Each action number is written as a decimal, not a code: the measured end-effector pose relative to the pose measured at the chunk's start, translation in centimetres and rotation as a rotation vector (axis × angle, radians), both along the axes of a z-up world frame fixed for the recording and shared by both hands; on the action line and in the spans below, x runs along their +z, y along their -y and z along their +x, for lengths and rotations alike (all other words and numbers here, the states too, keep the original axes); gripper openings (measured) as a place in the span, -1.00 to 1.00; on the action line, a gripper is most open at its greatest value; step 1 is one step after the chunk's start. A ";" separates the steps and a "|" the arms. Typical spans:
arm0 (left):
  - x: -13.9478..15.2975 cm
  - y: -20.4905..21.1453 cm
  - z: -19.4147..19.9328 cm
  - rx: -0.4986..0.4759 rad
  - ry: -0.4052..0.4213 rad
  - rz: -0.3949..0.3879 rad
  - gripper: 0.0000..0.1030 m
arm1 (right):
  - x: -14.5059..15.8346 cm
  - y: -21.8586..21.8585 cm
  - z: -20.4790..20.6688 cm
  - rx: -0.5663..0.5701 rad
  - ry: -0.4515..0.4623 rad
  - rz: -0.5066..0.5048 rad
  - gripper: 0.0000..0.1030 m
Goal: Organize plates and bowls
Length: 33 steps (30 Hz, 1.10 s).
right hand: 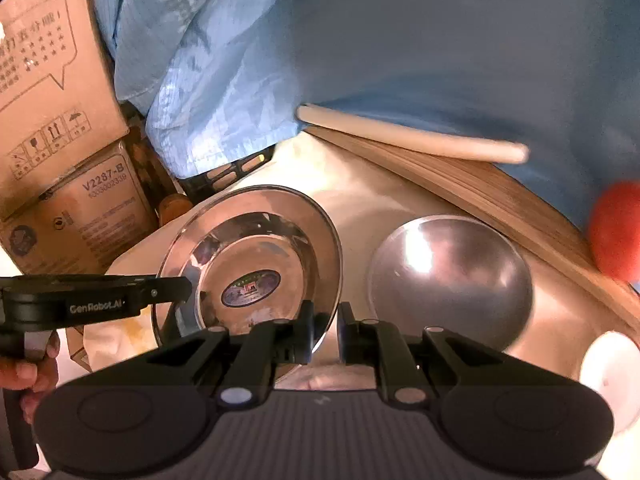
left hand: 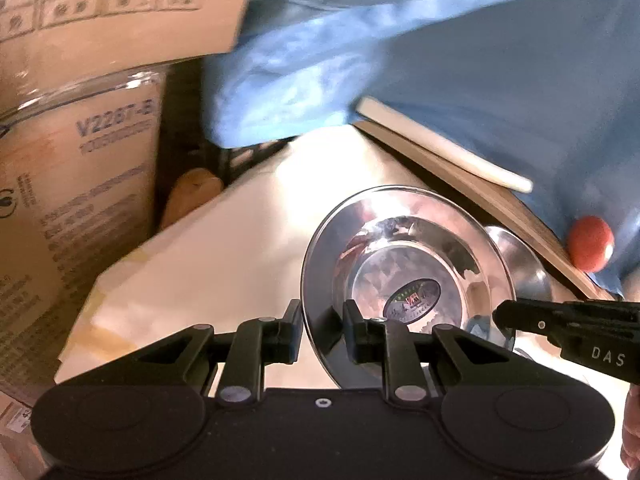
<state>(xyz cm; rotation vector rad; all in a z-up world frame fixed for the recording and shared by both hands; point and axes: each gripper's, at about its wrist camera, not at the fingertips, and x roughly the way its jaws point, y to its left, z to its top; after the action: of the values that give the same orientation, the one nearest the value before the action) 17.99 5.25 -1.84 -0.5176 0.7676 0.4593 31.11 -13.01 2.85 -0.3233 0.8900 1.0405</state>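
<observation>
straddling the rim of the steel plate [left hand: 408,280] from opposite sides, the left gripper [left hand: 322,326] and right gripper [right hand: 325,330] each have one finger inside and one outside; whether they actually pinch it i cannot tell. the plate stands tilted over the white table [left hand: 224,248]. right of the plate sits a steel bowl [right hand: 452,276], its near edge hidden behind the right gripper.

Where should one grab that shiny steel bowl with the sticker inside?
By its wide, flat rim. The steel bowl is tilted, its thin edge exposed at both sides; each hand-held gripper, left and right, straddles that rim from its own side, one finger inside, one outside.
</observation>
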 end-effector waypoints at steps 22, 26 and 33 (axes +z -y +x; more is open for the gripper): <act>0.4 8.0 -0.5 -0.258 -0.074 0.010 -0.56 | -0.8 11.9 -2.1 -0.153 -0.078 0.047 -0.74; 0.2 9.1 -0.5 -0.284 -0.107 0.015 -0.55 | -1.3 13.1 -2.2 -0.168 -0.098 0.048 -0.74; -0.4 9.9 -0.1 -0.305 -0.162 0.009 -0.53 | -2.2 14.4 -2.3 -0.183 -0.137 0.033 -0.74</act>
<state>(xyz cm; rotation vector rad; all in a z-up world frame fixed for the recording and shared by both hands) 17.93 -4.69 -2.23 -0.3493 0.9824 0.2218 28.78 -27.45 0.68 -0.1405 1.0052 0.9144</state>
